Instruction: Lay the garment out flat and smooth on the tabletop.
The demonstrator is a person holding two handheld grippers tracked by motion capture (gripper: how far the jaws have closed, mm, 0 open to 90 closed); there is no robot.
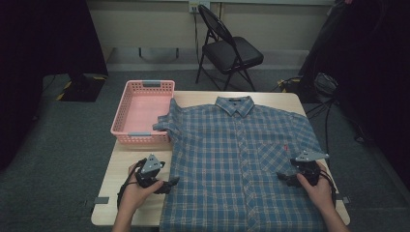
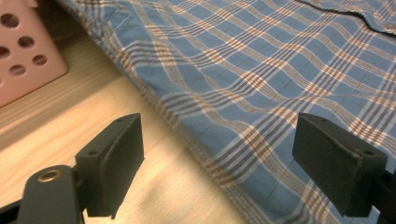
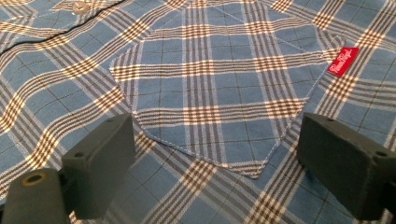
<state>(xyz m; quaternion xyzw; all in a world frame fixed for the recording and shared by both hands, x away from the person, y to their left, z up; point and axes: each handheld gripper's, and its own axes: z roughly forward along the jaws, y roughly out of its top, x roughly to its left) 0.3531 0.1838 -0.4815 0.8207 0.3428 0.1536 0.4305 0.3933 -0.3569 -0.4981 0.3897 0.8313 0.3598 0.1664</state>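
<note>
A blue plaid shirt [image 1: 237, 154] lies flat, front up and buttoned, across the wooden table [image 1: 121, 169]. One short sleeve drapes over the rim of a pink basket [image 1: 140, 113]. My left gripper [image 1: 170, 183] is open at the shirt's left side edge [image 2: 196, 140], its jaws straddling the hem with one over bare wood. My right gripper [image 1: 282, 177] is open just above the shirt's chest pocket [image 3: 219, 102], which carries a small red label [image 3: 342, 61]. Nothing is held between either pair of jaws.
The pink basket stands at the table's back left and looks empty apart from the sleeve. A black folding chair [image 1: 229, 48] stands behind the table. Cables [image 1: 333, 96] trail on the floor at the right. Bare wood shows left of the shirt.
</note>
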